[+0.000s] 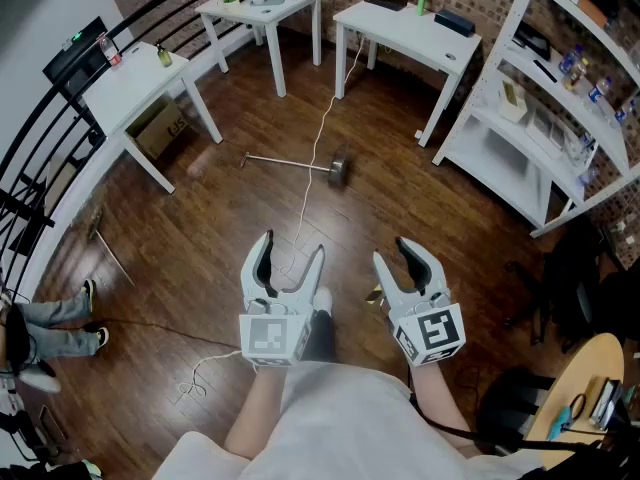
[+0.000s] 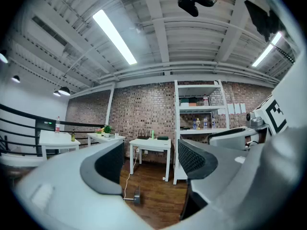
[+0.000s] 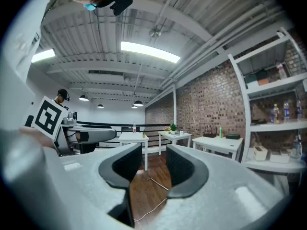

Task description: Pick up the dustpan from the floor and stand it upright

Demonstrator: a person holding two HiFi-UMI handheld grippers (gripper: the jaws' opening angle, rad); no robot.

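The dustpan (image 1: pixel 338 168) lies flat on the wooden floor in the middle of the room, its long thin handle (image 1: pixel 288 162) pointing left. Both grippers hover well short of it, over the person's lap. My left gripper (image 1: pixel 290 253) is open and empty; between its jaws the left gripper view shows the dustpan (image 2: pixel 136 197) far off on the floor. My right gripper (image 1: pixel 400 252) has its jaws apart with nothing between them. Past its fingers the right gripper view shows the handle (image 3: pixel 157 183) lying on the floor.
A white cable (image 1: pixel 318 138) runs across the floor past the dustpan. White tables (image 1: pixel 400 30) stand along the brick wall and the left railing, and white shelving (image 1: pixel 540 118) fills the right side. A seated person's legs (image 1: pixel 55 323) show at the left.
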